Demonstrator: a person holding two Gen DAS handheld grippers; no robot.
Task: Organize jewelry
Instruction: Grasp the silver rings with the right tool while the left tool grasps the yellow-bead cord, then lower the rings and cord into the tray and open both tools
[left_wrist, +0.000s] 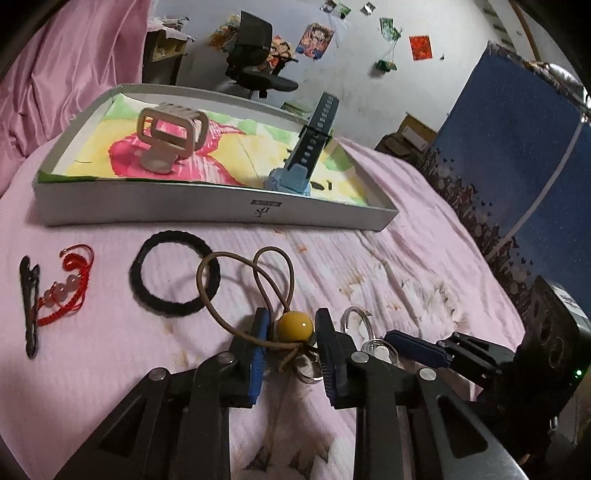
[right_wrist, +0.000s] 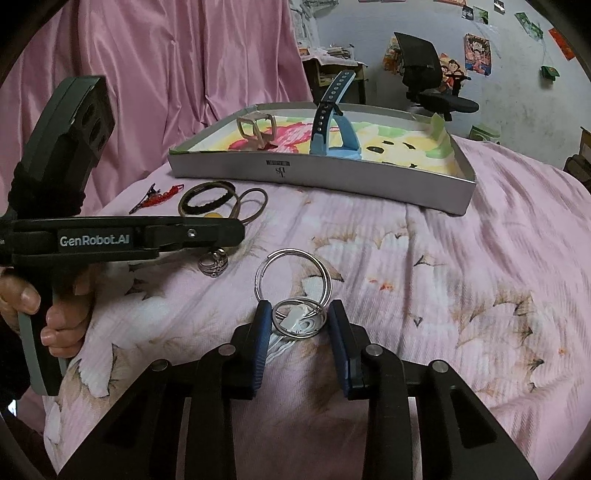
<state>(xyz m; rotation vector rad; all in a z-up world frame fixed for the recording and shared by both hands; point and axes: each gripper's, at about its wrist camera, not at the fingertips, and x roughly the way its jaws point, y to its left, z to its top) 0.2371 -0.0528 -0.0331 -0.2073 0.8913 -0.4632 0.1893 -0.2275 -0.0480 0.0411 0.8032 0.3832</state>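
Our two tools sit low over the pink bed, short of the tray.

Nearer us than the tray, from its left: a black hair clip, red beaded cord and black hair tie. Our left tool stands open astride the yellow bead of a brown elastic; our right tool gapes around silver rings. In the tray lie a beige claw clip and blue watch.

Dim indoor light fell softly; fisheye edges bent and vignetted black around the box, with faint glare on its rim.
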